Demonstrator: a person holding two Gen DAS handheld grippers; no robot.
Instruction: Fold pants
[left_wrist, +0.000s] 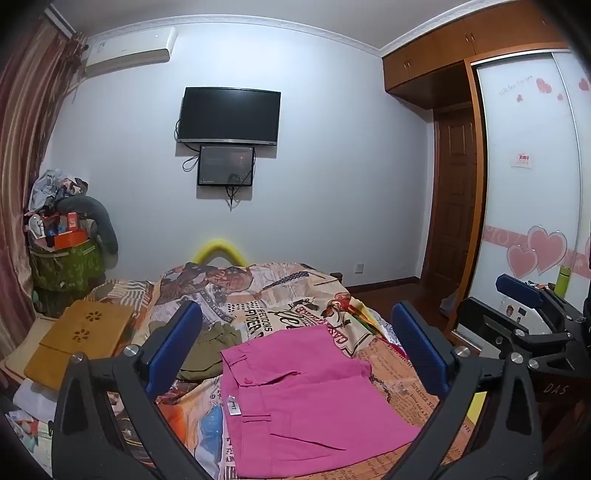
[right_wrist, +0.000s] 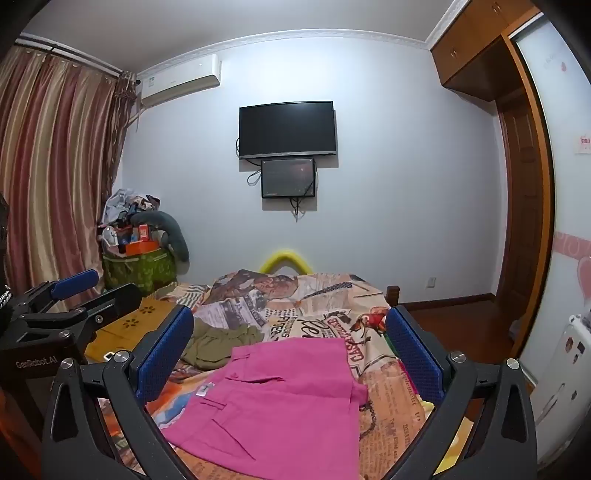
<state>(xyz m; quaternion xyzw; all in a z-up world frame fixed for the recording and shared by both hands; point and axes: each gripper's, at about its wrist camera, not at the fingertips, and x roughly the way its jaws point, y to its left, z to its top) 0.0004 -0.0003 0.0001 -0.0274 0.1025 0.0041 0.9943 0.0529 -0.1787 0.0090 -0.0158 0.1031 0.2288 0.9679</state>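
Note:
Pink pants (left_wrist: 306, 398) lie folded flat on the patterned bedspread (left_wrist: 277, 295), waistband toward the far side, a white label showing at the left edge. The same pink pants (right_wrist: 280, 398) fill the lower middle of the right wrist view. My left gripper (left_wrist: 295, 347) hangs above them, wide open, blue pads apart with nothing between. My right gripper (right_wrist: 291, 350) is likewise open and empty over the pants. Each gripper shows at the edge of the other's view: the right gripper (left_wrist: 528, 306) at far right, the left gripper (right_wrist: 70, 291) at far left.
An olive green garment (left_wrist: 210, 350) lies crumpled left of the pink pants. A wooden lap tray (left_wrist: 81, 339) rests at the bed's left side. Beyond stand a cluttered green bag (left_wrist: 66, 258), curtains, a wall TV (left_wrist: 229, 114) and a wardrobe (left_wrist: 528, 166) on the right.

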